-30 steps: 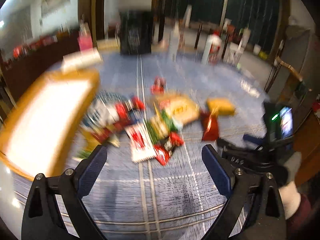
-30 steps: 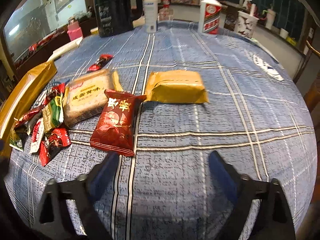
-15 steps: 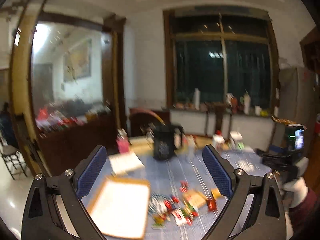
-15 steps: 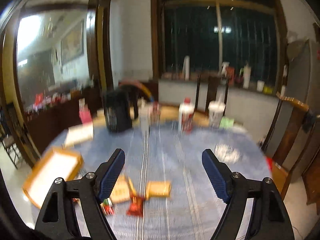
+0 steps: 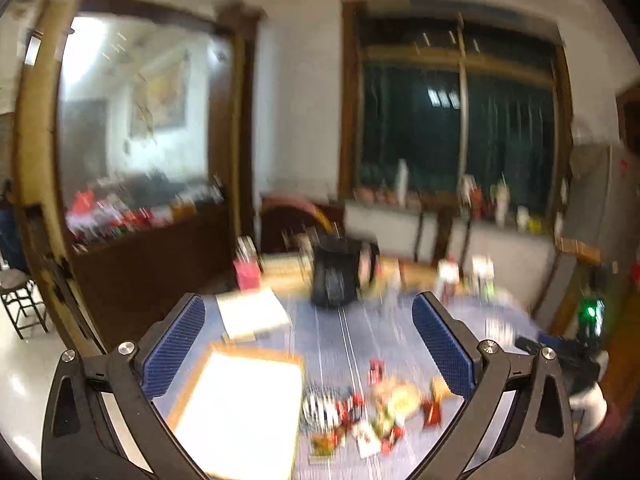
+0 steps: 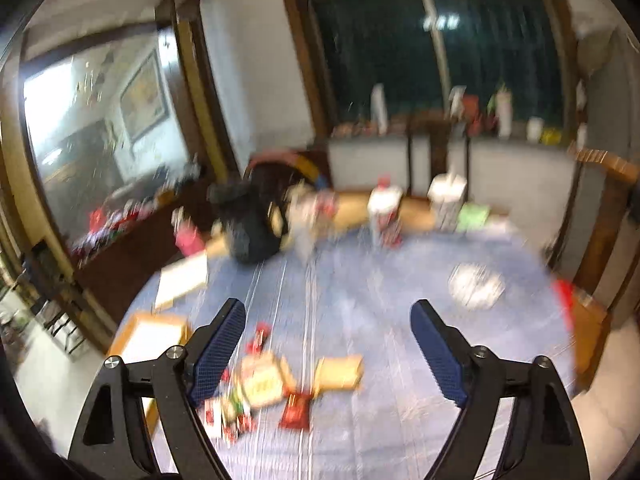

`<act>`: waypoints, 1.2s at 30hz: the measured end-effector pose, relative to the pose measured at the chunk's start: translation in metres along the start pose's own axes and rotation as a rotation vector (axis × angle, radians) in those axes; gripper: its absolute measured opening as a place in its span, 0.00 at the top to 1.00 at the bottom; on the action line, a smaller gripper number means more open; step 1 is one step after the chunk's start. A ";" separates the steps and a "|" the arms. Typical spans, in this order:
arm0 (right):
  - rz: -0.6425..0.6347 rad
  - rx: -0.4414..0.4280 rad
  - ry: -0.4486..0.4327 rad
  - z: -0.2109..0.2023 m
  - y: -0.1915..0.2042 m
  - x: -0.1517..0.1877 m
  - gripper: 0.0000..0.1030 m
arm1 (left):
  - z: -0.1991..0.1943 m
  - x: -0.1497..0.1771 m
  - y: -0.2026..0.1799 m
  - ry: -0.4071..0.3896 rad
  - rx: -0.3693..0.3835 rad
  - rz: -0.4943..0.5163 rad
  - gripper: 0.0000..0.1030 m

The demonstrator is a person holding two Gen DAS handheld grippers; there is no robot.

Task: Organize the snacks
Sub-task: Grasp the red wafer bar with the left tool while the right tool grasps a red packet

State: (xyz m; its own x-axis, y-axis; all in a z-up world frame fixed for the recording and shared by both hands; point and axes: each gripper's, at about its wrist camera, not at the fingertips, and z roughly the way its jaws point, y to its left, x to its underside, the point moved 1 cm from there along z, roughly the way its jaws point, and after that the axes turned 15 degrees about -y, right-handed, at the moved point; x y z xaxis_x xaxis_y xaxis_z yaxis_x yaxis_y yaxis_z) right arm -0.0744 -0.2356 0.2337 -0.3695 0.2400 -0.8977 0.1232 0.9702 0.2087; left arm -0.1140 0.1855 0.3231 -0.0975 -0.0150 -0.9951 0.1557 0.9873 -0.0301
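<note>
the left hand-held gripper (image 5: 308, 354) is spread wide with nothing between its blue pads, raised above the near edge of the table (image 5: 400, 332). the right hand-held gripper (image 6: 328, 354) is likewise spread wide and holds nothing. both views are blurred. just beyond the fingers, the snacks (image 5: 372, 412) lie in a loose pile on the blue checked cloth at the near middle of the table; a yellow packet (image 6: 340, 372) and a red packet (image 6: 296, 412) sit at the pile's right side. a wooden-rimmed tray (image 5: 240, 404) with a white inside lies left of the pile. farther back stand a black kettle (image 5: 334, 276) and a white bottle with a red cap (image 6: 384, 210), near the table's far edge.
</note>
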 end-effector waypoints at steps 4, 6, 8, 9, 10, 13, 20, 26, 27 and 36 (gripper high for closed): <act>0.086 -0.095 0.165 0.059 0.000 0.090 0.26 | 0.053 0.093 -0.020 0.192 0.103 0.003 0.04; 0.123 -0.111 0.242 0.087 0.001 0.123 0.32 | 0.079 0.137 -0.032 0.300 0.157 -0.020 0.24; 0.131 -0.108 0.282 0.104 0.001 0.146 0.33 | 0.103 0.173 -0.037 0.401 0.190 -0.067 0.30; 0.127 -0.099 0.294 0.111 0.002 0.153 0.33 | 0.112 0.183 -0.040 0.432 0.199 -0.075 0.30; 0.117 -0.090 0.306 0.118 0.003 0.159 0.33 | 0.121 0.194 -0.041 0.461 0.203 -0.069 0.30; 0.070 -0.063 0.335 0.133 0.014 0.170 0.33 | 0.142 0.223 -0.054 0.540 0.181 -0.014 0.30; 0.009 -0.066 0.355 0.149 0.028 0.184 0.33 | 0.170 0.257 -0.066 0.627 0.222 0.106 0.30; -0.042 -0.075 0.359 0.157 0.038 0.187 0.36 | 0.183 0.275 -0.077 0.707 0.255 0.244 0.30; -0.046 -0.077 0.359 0.158 0.040 0.187 0.39 | 0.184 0.280 -0.079 0.722 0.256 0.262 0.31; 0.011 -0.118 0.377 0.155 0.037 0.186 0.72 | 0.178 0.282 -0.083 0.718 0.261 0.215 0.76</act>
State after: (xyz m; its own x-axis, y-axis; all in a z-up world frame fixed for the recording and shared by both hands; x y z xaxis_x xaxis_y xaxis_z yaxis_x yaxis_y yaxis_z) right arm 0.0045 -0.1606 0.0145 -0.6836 0.2250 -0.6943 0.0304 0.9593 0.2809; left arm 0.0208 0.0714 0.0280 -0.6350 0.3651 -0.6807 0.4600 0.8867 0.0465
